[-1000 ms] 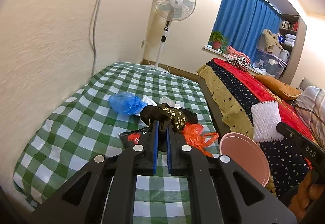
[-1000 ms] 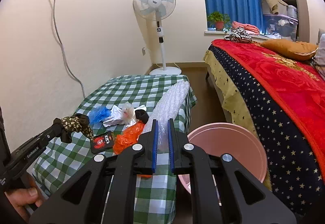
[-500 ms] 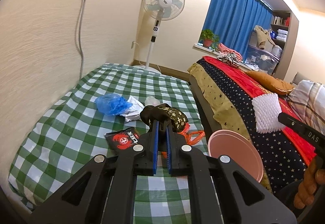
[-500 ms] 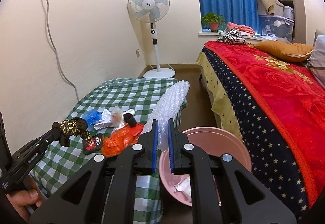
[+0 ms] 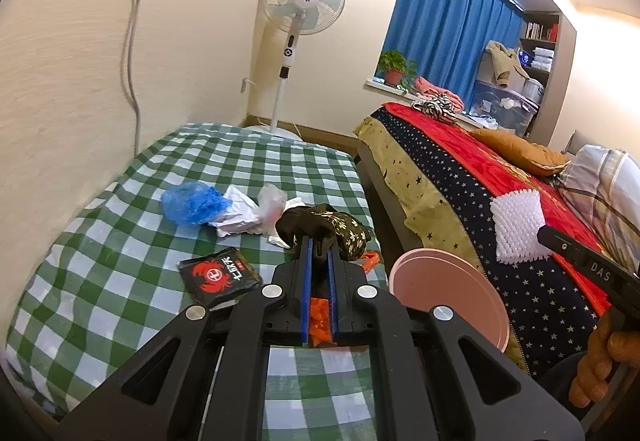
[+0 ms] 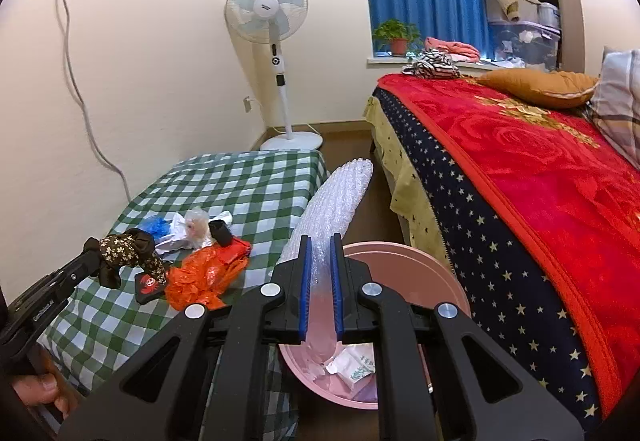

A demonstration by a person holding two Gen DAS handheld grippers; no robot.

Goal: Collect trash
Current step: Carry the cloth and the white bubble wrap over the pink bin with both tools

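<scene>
My left gripper [image 5: 319, 247] is shut on a dark floral cloth [image 5: 332, 227], held above the green checked table [image 5: 120, 241]; the cloth also shows in the right wrist view [image 6: 128, 251]. My right gripper [image 6: 320, 245] is shut on a sheet of white bubble wrap [image 6: 340, 197], held over the pink bin [image 6: 420, 261]. The bin [image 5: 452, 293] stands on the floor by the table's right edge and holds crumpled paper [image 6: 352, 361]. On the table lie an orange plastic bag [image 6: 204, 277], a black packet with a red crab [image 5: 218, 275], a blue plastic bag [image 5: 192, 201] and white wrappers [image 5: 244, 213].
A bed with a red and star-patterned blanket [image 6: 540, 181] stands right of the bin. A standing fan [image 6: 272, 21] is in the far corner. A cable [image 6: 80, 81] hangs from the wall socket. A narrow strip of floor runs between table and bed.
The right gripper has carried the bubble wrap right, over the pink bin, whose inside now shows. The left gripper with the cloth has drawn back and shifted slightly toward the bin.
</scene>
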